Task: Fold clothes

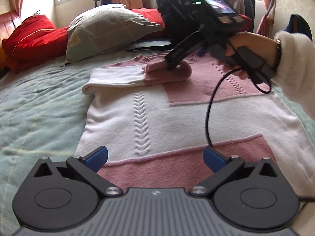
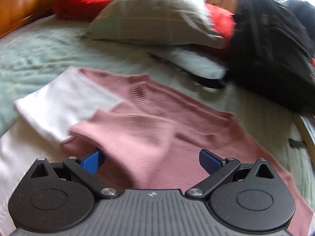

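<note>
While one pink-and-white sweater (image 1: 177,106) lies flat on the green bed (image 1: 39,102), one sleeve (image 1: 141,74) folded across it, the left tongs (image 1: 155,158) and right tongs (image 2: 150,160) both gape, released; behind sit two red cushions (image 1: 33,37), one grey pillow (image 1: 110,27), one black backpack (image 2: 275,55).

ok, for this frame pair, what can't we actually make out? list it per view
- Left wrist view: right gripper tips sit on the folded sleeve; its own body hides whether they pinch cloth.
- Left wrist view: sweater hem is hidden behind the left gripper.
- Right wrist view: motion blur smears the sweater and backpack; knit detail is lost.
- Right wrist view: right gripper body hides the cloth below.
</note>
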`<state>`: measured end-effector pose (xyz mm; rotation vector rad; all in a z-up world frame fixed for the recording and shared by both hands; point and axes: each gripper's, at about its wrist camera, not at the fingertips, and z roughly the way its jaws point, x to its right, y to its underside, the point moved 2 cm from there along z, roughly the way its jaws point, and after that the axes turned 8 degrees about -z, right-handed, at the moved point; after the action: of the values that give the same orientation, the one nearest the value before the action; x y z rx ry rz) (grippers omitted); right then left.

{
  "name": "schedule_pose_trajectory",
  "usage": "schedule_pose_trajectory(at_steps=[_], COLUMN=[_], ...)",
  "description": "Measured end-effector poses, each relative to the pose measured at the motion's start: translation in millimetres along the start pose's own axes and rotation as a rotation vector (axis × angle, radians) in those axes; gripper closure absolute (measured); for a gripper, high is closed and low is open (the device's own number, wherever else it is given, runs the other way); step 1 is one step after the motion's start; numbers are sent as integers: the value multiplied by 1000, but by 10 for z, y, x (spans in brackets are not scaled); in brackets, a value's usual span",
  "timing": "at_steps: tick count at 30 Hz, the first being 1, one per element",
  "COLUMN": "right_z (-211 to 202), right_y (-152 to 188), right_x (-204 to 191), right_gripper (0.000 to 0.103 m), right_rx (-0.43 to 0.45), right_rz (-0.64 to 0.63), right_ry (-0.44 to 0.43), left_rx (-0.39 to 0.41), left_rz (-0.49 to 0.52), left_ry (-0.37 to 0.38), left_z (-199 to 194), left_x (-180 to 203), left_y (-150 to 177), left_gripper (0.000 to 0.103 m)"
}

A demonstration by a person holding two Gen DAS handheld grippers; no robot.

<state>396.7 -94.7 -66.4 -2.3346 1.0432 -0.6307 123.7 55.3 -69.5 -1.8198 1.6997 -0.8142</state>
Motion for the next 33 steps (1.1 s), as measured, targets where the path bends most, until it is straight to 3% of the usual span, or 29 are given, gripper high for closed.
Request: schedule_pose_trajectory(at_steps=[9, 17, 20, 25, 33], right_z=[-193, -450, -564, -408, -71], right_y=[579, 917, 780, 453, 599], right_x=[679, 898, 854, 654, 686], right_gripper=[0, 0, 0, 0, 0], right_rx=[-31, -13, 61, 150, 103], right_rz=[245, 325, 296, 238, 233], right_ry=[31, 18, -53, -270, -379], left_rx=[11, 9, 7, 0, -23], left_rz=[-7, -16, -34, -75, -81], left_ry=[7, 14, 7, -22, -20], left_z=[-10, -24, -14, -16, 1], left_x=[-1, -1, -25, -94, -285], left_y=[22, 40, 28, 28, -64], left_gripper=[1, 1, 1, 1, 1])
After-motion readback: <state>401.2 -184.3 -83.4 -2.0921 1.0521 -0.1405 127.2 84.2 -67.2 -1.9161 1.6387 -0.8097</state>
